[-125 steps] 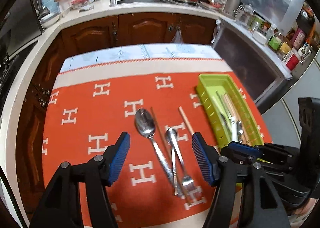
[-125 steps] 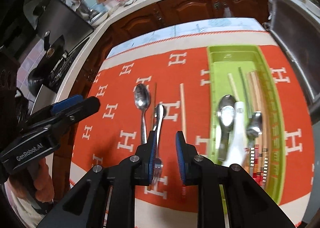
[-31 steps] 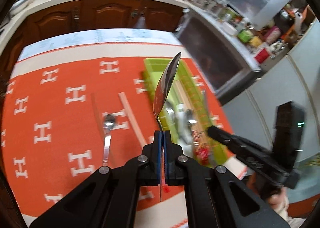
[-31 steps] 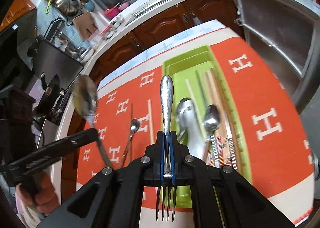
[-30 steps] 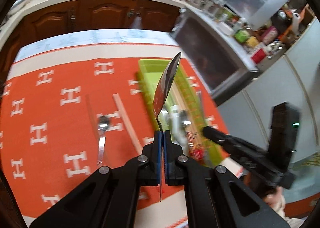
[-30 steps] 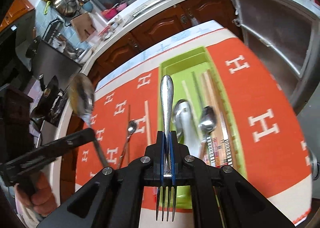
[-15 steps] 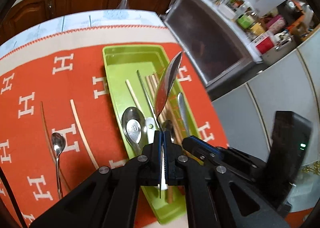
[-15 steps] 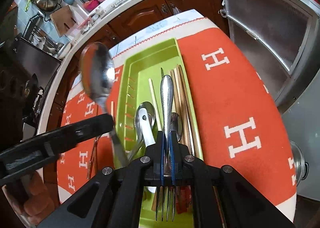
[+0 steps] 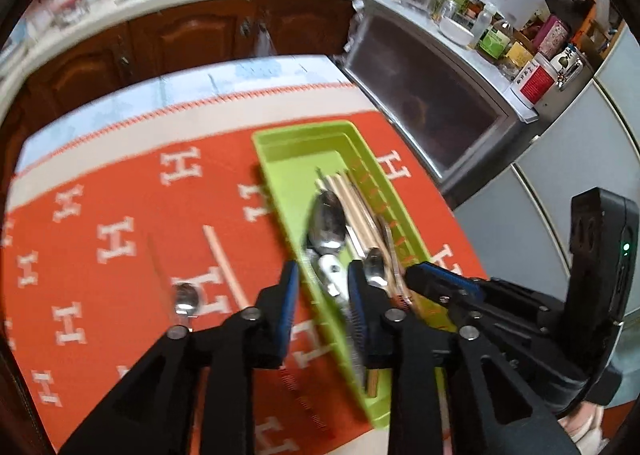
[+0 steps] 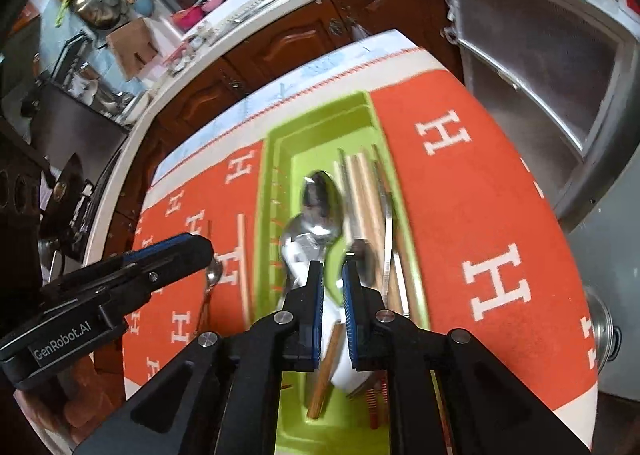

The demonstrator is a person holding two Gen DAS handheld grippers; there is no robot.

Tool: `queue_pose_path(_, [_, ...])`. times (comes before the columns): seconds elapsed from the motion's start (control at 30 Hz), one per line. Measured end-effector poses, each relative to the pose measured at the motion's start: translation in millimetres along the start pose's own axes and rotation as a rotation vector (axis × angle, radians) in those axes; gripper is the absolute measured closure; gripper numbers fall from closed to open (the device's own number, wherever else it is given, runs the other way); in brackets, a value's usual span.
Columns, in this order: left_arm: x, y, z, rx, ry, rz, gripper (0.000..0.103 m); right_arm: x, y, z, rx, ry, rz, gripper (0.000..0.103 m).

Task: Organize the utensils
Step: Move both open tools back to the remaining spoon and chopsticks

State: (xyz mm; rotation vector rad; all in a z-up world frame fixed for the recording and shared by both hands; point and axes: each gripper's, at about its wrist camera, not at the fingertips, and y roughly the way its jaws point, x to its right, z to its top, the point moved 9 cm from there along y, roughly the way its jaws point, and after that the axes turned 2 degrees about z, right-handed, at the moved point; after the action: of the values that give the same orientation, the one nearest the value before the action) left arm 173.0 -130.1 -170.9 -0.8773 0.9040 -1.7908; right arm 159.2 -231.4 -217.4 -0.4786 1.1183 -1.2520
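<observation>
Both grippers have come over the long lime-green plastic tray (image 10: 320,127) since a second ago. The left gripper (image 9: 322,291) and right gripper (image 10: 332,287) are opening, nothing visibly pinched. Farther left on the orange cloth (image 9: 120,183), a small steel spoon (image 9: 186,301) and pale wooden chopstick (image 9: 226,267) are lying lengthwise, nearer the left hand.

- The table (image 9: 256,71) is covered by an orange cloth (image 9: 120,191) printed with white H letters, with a cream band at its far edge.
- A lime-green utensil tray (image 9: 280,179) lies on the cloth.
- Beside the tray: a wooden chopstick (image 9: 226,267), a dark chopstick (image 9: 158,271) and a small spoon (image 9: 186,301).
</observation>
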Motion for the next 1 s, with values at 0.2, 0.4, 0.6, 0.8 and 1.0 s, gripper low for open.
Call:
queue_pose_path(0.2, [-48.5, -37.6, -0.5, 0.073, -0.008, 0.109, 0.059, -43.1, -10.9, -5.9, 0.002, -0.071, 0.058, 0.093])
queue_pose_path(0.4, [-96.0, -38.0, -22.6, 0.043, -0.091, 0.14, 0.056, -87.9, -8.1, -19.8, -0.026, -0.138, 0.109, 0.093])
queue_pose_path(0.6, [-108.1, -8.1, -60.0, -0.031, -0.119, 0.125, 0.056, -118.2, 8.1, -44.1, -0.079, -0.18, 0.132, 0.093])
queue_pose_path(0.8, [-106.6, 25.3, -92.6, -0.121, -0.085, 0.111, 0.066, -119.8, 25.4, -62.1, -0.12, -0.175, 0.131, 0.093])
queue_pose_path(1.0, [-108.4, 41.4, -109.5, -0.167, -0.075, 0.125, 0.075, -117.5, 39.1, -71.7, -0.146, -0.169, 0.127, 0.093])
